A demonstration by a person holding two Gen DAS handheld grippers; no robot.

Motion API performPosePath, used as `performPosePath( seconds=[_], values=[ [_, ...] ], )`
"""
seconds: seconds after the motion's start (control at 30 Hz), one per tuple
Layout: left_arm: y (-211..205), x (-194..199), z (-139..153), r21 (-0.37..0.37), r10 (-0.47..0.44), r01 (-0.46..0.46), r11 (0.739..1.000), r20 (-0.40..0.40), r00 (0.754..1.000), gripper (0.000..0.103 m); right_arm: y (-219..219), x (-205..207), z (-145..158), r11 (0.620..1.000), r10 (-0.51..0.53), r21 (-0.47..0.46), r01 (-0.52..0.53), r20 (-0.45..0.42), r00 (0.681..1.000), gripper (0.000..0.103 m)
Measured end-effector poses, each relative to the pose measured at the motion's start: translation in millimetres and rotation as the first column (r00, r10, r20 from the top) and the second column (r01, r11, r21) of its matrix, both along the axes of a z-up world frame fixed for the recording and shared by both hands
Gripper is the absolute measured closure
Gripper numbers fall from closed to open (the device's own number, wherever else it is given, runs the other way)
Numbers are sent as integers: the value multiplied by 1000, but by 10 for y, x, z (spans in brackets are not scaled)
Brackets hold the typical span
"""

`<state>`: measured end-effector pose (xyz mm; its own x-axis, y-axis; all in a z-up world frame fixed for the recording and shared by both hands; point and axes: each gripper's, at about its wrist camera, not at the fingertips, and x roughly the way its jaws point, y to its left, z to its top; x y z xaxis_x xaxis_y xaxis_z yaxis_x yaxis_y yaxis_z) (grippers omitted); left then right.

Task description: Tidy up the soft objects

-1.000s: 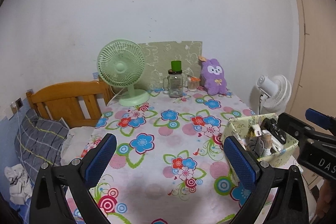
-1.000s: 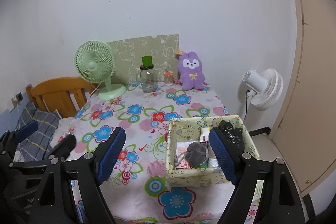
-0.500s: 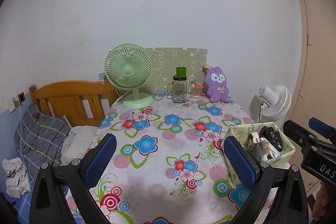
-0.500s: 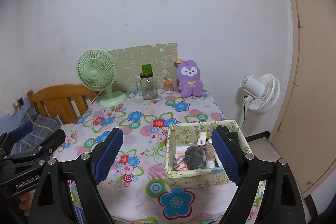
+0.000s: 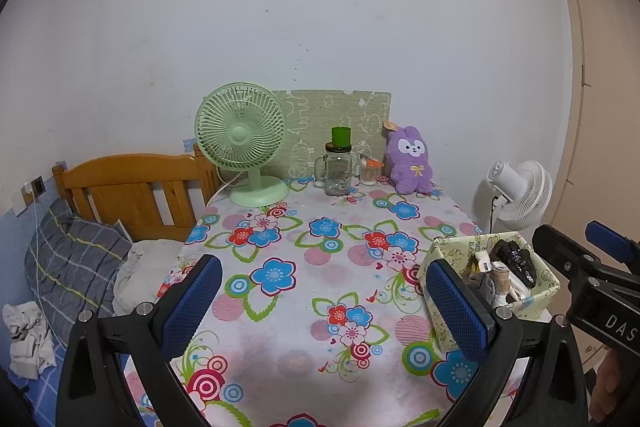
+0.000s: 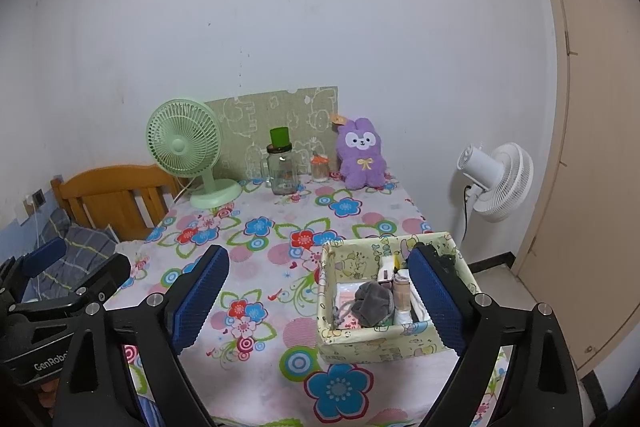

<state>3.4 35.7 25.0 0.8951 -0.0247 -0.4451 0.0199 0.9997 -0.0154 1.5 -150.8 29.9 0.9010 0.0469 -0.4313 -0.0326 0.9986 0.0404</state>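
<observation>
A pale yellow fabric box stands at the table's near right corner, holding a grey soft item, rolled pieces and a black item; it also shows in the left wrist view. A purple plush rabbit sits upright at the table's far edge against the wall. My left gripper is open and empty above the near table edge. My right gripper is open and empty, held high over the near edge with the box behind its right finger.
A floral cloth covers the table. A green desk fan, a glass jar with a green cup on top and a small jar stand at the far edge. A white floor fan stands right, a wooden bed with pillow left.
Both grippers have pulled back and up from the table, so the table and box look smaller and farther. Both stay open and empty.
</observation>
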Motion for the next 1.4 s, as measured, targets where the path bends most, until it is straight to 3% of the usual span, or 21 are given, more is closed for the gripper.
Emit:
performPosePath(
  seconds=[1.4],
  values=[
    [-52, 1, -14, 1, -9, 9, 1000, -7, 1000, 0, 35, 14, -26, 1000, 7, 6, -7, -6, 1000, 9]
  ],
)
